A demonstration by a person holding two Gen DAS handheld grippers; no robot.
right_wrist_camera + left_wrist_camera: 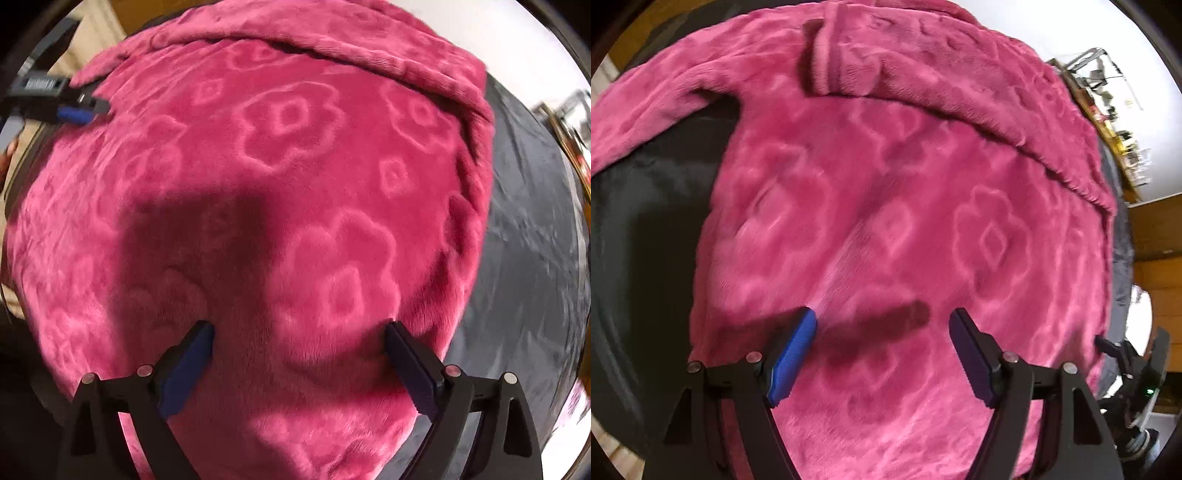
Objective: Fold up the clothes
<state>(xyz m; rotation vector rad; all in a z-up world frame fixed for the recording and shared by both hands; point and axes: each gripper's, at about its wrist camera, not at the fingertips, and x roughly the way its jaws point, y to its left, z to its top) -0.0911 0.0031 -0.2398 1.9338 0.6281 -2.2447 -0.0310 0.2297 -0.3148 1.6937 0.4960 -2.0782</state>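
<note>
A pink fleece garment (pixel 886 221) with raised flower shapes lies spread flat on a dark cloth. One sleeve is folded across its upper body, with the cuff (pixel 827 59) near the middle. The other sleeve (pixel 646 110) stretches out to the left. My left gripper (pixel 882 315) points down over the lower body, open, with nothing between its blue pads. My right gripper (pixel 299 328) is open too, low over the garment (pixel 280 166) near its right edge, and bare fleece shows between the fingers. The left gripper's blue pad (pixel 74 113) shows at the garment's far left edge.
The dark cloth (pixel 528 229) covers the table past the garment's right side and also on the left (pixel 646 240). A cluttered shelf (pixel 1115 122) stands against a white wall at the right. Wooden floor (pixel 1156 236) lies beyond the table edge.
</note>
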